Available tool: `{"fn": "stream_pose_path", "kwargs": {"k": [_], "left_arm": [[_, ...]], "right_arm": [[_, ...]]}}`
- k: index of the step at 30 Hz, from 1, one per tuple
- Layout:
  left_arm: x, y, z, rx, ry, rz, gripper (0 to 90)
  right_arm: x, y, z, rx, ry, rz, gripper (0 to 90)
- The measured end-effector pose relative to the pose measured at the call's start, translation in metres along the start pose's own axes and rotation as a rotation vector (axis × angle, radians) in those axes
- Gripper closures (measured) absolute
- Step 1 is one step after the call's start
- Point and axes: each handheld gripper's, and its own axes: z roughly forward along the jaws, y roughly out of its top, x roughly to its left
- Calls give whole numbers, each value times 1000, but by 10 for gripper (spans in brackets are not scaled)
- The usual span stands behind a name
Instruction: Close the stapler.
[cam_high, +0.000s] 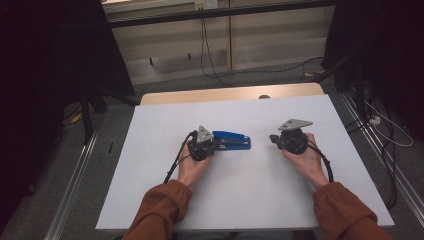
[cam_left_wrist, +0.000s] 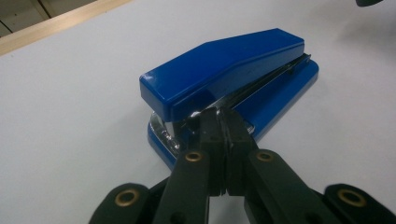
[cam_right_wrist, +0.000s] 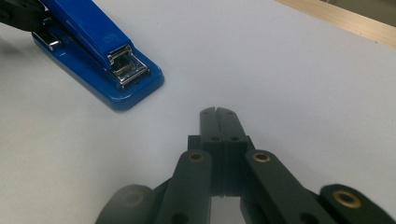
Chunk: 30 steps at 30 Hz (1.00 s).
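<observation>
A glossy blue plastic stapler (cam_high: 231, 140) with a chrome metal mechanism lies flat on the white counter (cam_high: 250, 200) a little left of its middle, its hinged rear end toward the left gripper (cam_left_wrist: 224, 116). That gripper's black fingers (cam_left_wrist: 211, 135) are pressed together with nothing between them, their tips right at the stapler's rear end beside the chrome hinge; whether they touch it I cannot tell. The right gripper (cam_right_wrist: 217, 112) sits well apart from the stapler over bare counter, its fingers likewise closed together and empty, pointing toward the stapler's front end.
</observation>
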Motion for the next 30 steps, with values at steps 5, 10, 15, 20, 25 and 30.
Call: {"fn": "stream_pose_path", "kwargs": {"k": [5,10,15,20,25,30], "left_arm": [[0,1,-4,-7,-22,-13,835],[-1,4,-10,-25,-27,-9,722],[-5,6,-12,-27,-35,-3,568],[-12,10,-16,-38,11,-2,363],[-7,12,-22,-65,47,-41,197],[1,11,-29,-107,49,-104,43]], "right_arm": [[-1,0,-1,-16,13,18,849],[-2,-1,-4,-30,12,46,658],[-4,-3,-5,-42,-2,75,448],[-6,-3,-8,-57,-12,92,317],[-8,-2,-12,-73,-23,107,198],[-9,-2,-14,-86,-21,119,130]]}}
